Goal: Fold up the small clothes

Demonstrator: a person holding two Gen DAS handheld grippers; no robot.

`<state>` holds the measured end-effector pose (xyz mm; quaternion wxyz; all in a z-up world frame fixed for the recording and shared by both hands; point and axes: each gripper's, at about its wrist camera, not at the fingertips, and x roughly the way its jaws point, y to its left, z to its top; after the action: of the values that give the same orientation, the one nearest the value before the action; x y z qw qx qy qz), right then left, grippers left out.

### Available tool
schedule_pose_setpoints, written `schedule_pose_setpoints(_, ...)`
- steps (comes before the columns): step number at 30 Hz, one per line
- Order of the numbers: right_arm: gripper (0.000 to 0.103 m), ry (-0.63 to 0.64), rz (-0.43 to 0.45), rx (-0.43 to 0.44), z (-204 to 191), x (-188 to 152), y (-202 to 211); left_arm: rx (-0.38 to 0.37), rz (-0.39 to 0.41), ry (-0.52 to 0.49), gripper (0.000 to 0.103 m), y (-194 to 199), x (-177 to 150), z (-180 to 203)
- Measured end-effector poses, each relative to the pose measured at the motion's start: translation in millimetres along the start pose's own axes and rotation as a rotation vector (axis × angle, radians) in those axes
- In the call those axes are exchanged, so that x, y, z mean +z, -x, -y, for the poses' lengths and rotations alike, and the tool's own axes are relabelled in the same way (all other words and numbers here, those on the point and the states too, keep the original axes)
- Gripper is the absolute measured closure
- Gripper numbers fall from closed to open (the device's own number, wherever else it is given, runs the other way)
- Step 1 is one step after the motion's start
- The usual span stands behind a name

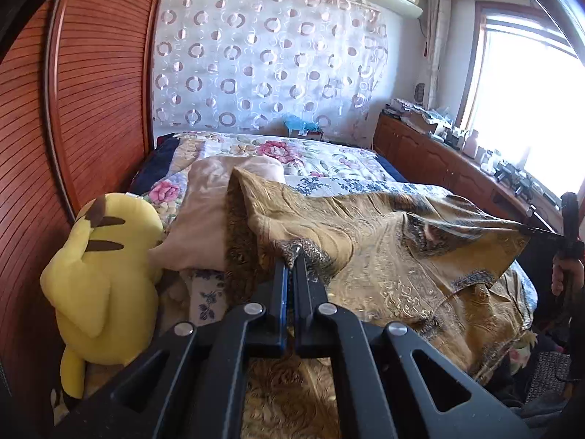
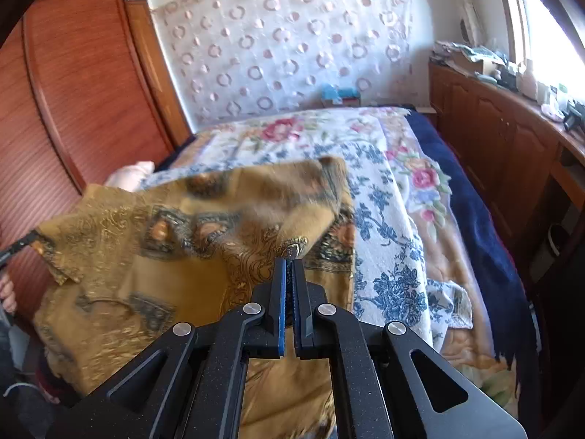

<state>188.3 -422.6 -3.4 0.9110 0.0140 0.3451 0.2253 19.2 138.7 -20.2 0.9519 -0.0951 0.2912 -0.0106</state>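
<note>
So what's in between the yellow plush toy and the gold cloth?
A pale pink pillow lies between the yellow plush toy and the gold cloth, touching the toy's head. The left wrist view shows it.

I look through both wrist views and I find no text that I can read — no label, no brand, no number, no sign. The small box (image 1: 305,132) at the far end of the bed (image 1: 329,168) has some print on it, but it is too small and blurred for me.
</note>
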Motion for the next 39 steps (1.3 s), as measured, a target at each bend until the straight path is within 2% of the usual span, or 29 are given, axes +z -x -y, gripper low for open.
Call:
schedule_pose_setpoints(6, 0.103, 0.022, 0.054, 0.02, -8.5, 6.8, 50.1, 0.002, 0.004, 0.052, 0.103, 17.6, -9.5, -22.1)
schedule_pose_setpoints(8, 0.103, 0.038, 0.054, 0.024, -11.6, 9.3, 63.2, 0.029, -0.007, 0.051, 0.103, 22.3, -14.4, -25.8)
schedule_pose_setpoints(10, 0.103, 0.064, 0.046, -0.006, -15.5, 4.6, 74.5, 0.03, -0.028, 0.059, 0.103, 23.6, -22.8, -27.6)
schedule_pose_setpoints(13, 0.103, 0.077, -0.004, -0.038, -12.9, -12.9, 72.3, 0.035, -0.081, 0.072, 0.103, 18.9, -43.7, -29.4)
schedule_pose_setpoints(17, 0.103, 0.032, -0.1, -0.063, 4.4, -44.3, 48.0, 0.04, -0.154, 0.07, 0.103, 10.0, -68.7, -24.9)
schedule_pose_setpoints(20, 0.103, 0.013, -0.13, -0.078, 10.8, -59.6, 36.3, 0.057, -0.194, 0.067, 0.103, 5.5, -79.8, -22.5)
schedule_pose_setpoints(25, 0.103, 0.051, -0.138, -0.111, 5.0, -67.2, 28.6, 0.078, -0.224, 0.064, 0.103, 4.8, -88.5, -18.8)
schedule_pose_setpoints(32, 0.099, 0.079, -0.094, -0.139, -3.6, -59.0, 36.1, 0.074, -0.22, 0.071, 0.103, 4.1, -84.6, -22.1)
schedule_pose_setpoints(33, 0.096, 0.08, -0.084, -0.146, -5.1, -56.0, 38.2, 0.074, -0.223, 0.071, 0.101, 3.2, -84.1, -22.8)
schedule_pose_setpoints(35, 0.089, 0.085, -0.065, -0.144, -7.9, -51.9, 42.7, 0.087, -0.229, 0.073, 0.085, 1.8, -82.2, -24.3)
schedule_pose_setpoints(36, 0.085, 0.088, -0.056, -0.142, -9.5, -50.3, 44.2, 0.091, -0.223, 0.075, 0.071, 1.7, -81.9, -24.7)
schedule_pose_setpoints(38, 0.074, 0.093, -0.041, -0.143, -13.7, -46.4, 46.0, 0.094, -0.218, 0.082, 0.066, 1.6, -81.1, -25.8)
schedule_pose_setpoints(39, 0.065, 0.096, -0.035, -0.146, -16.3, -44.5, 45.7, 0.093, -0.22, 0.084, 0.066, 0.9, -81.3, -26.2)
